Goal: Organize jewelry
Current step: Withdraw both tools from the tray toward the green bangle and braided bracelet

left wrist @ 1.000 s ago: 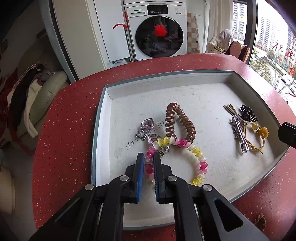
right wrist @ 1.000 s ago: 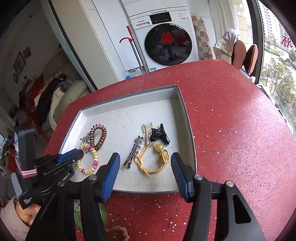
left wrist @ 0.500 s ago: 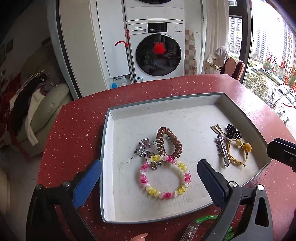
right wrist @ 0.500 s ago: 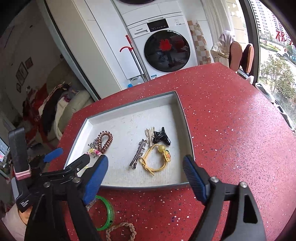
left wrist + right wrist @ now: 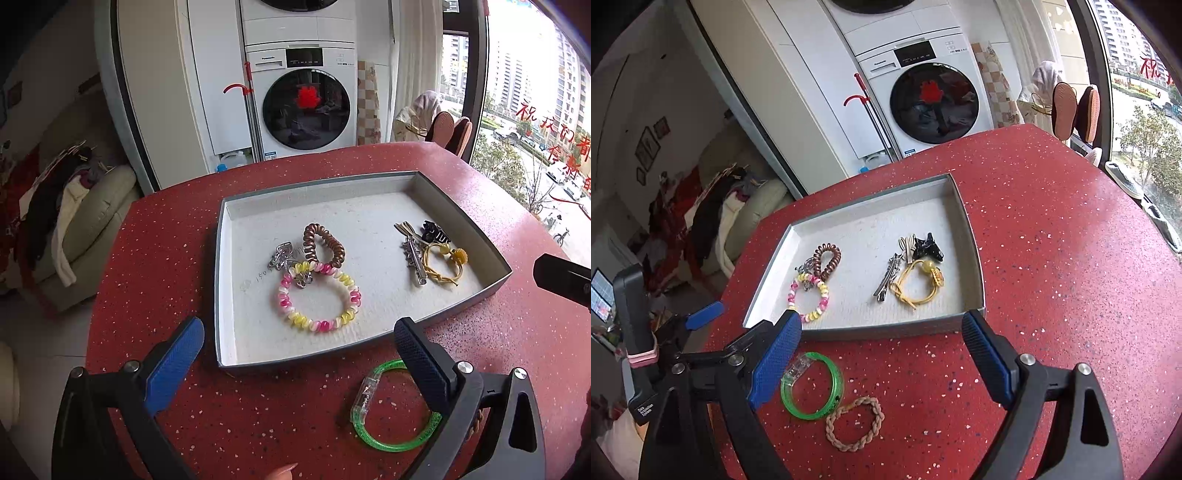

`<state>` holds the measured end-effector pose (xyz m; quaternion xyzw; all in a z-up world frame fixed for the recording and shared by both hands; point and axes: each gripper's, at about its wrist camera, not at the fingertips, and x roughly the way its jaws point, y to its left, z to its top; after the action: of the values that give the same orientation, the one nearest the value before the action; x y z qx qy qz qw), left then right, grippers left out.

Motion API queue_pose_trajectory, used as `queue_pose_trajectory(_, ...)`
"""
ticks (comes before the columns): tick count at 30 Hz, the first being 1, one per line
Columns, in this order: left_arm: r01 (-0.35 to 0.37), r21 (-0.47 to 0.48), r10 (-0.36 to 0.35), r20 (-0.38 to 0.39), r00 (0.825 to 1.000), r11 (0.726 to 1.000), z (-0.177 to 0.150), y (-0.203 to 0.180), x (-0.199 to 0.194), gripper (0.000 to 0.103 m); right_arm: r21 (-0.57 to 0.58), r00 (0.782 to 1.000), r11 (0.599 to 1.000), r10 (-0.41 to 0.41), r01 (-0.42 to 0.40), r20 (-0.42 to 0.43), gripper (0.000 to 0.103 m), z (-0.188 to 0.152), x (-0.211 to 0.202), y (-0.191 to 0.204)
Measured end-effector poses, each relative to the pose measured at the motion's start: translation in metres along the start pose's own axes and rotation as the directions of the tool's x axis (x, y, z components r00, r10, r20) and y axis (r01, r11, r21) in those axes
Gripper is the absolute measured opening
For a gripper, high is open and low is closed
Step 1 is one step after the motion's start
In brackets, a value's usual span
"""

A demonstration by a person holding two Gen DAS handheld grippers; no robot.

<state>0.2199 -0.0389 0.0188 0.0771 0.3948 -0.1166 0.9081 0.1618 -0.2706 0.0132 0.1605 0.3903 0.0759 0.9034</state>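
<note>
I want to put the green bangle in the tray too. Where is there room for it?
In the tray, the bare strip along the far wall is free, and the middle gap between the spiral hair ties and the clips. The left and right clusters are crowded. The green bangle lies outside on the table.

We see the green bangle [image 5: 391,410] partly behind the left gripper's [image 5: 299,354] finger at lower right; a fingertip [image 5: 282,472] is cut by the bottom edge; writing in the tray [image 5: 221,295] is unreadable.

Bangle [image 5: 812,386] before tray [image 5: 886,330]
</note>
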Motion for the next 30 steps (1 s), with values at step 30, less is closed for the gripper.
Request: queue_pose_trajectory(30, 0.037, 0.013, -0.034, -0.145, 0.989, 0.999, -0.043, -0.013, 0.028, 0.103, -0.260, 0.945, 0.949, -0.240, 0.180, -0.221, 0.091, -0.073, 0.035, 0.026)
